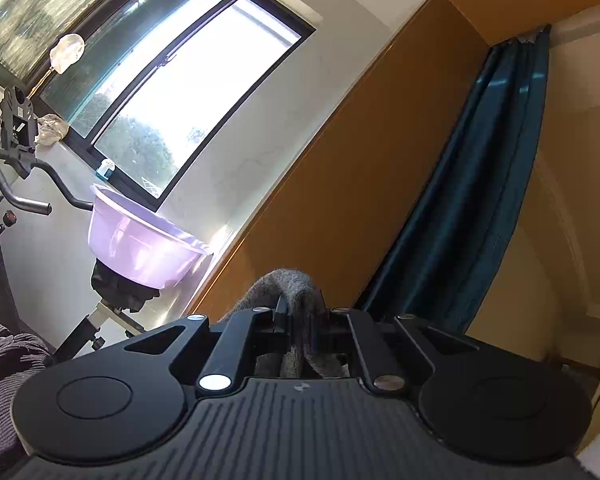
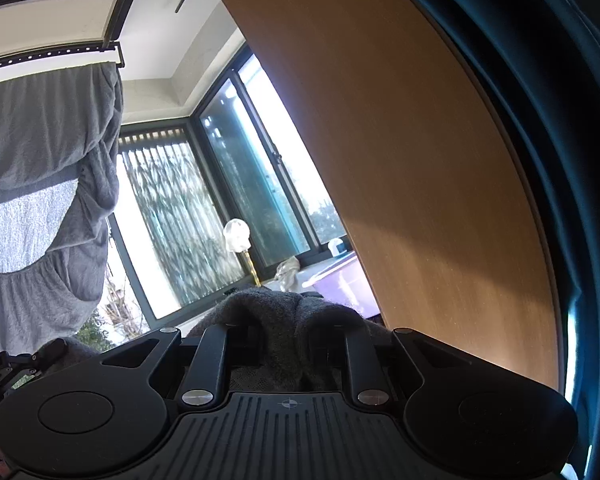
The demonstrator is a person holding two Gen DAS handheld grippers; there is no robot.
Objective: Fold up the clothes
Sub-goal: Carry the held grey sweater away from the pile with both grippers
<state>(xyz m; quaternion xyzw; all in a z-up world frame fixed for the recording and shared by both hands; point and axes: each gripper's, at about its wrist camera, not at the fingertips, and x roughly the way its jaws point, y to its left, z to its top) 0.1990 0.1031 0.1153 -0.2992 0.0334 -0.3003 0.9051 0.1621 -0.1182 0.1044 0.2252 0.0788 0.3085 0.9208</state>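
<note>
Left gripper (image 1: 300,312) & right gripper (image 2: 286,332) each clench the grey knitted garment (image 1: 284,284), lifted level; no fold visible yet, folding likely remains.

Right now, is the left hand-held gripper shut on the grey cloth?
Shut on it: the left hand-held gripper pinches a bunched fold of grey cloth between nearly closed jaws.

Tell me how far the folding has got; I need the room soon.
Done: no folded pile shows in either view. In hand: both tongs, left and right, are shut on grey knit cloth, held up in the air. Left: the fold itself, plus a brown knit garment at the left view's edge.
</note>
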